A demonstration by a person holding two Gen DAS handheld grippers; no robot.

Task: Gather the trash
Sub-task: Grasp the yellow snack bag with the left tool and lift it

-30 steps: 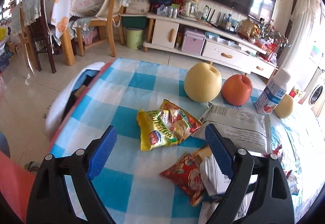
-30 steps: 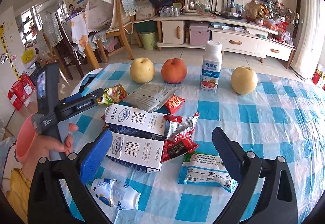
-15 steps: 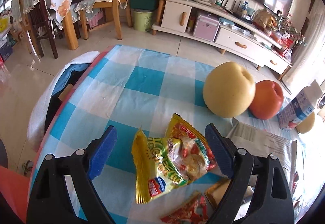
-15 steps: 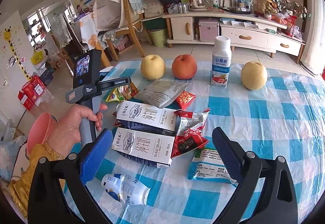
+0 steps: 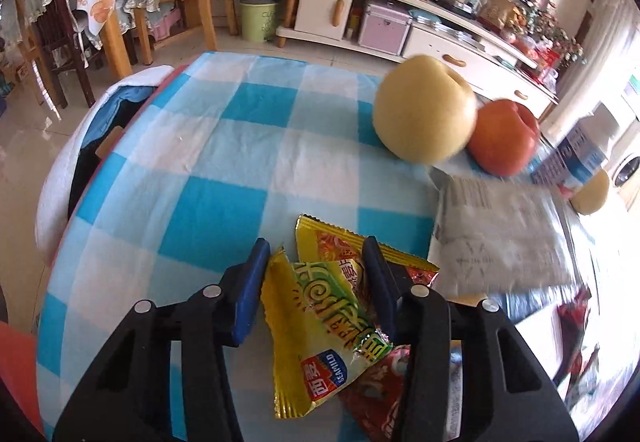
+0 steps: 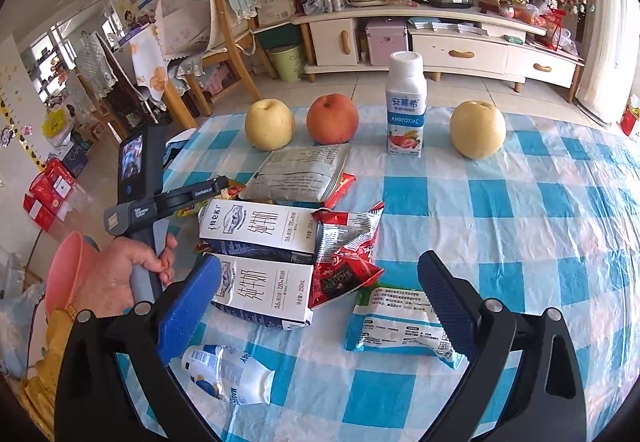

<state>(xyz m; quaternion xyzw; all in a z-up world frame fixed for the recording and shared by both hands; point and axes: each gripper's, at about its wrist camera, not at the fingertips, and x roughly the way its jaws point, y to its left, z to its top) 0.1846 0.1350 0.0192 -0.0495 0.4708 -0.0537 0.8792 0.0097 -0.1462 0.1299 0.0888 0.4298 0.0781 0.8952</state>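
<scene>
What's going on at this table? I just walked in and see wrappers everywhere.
A person is clearing trash with a handheld gripper in each hand. The left gripper is closing on a yellow wrapper near the table's edge, the wrapper between its jaws. The right gripper hangs open over two milk cartons, empty. The fruit and yogurt bottle stand untouched.

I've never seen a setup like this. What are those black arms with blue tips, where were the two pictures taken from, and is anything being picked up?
No robot: a person holds a two-finger gripper in each hand, with a camera on each looking along its fingers. In the left view, the left gripper is closing around a yellow wrapper on the checked table. In the right view, the right gripper hangs open above milk cartons, wrappers, fruit and a bottle, holding nothing. There the hand holding the left gripper also shows.
</scene>
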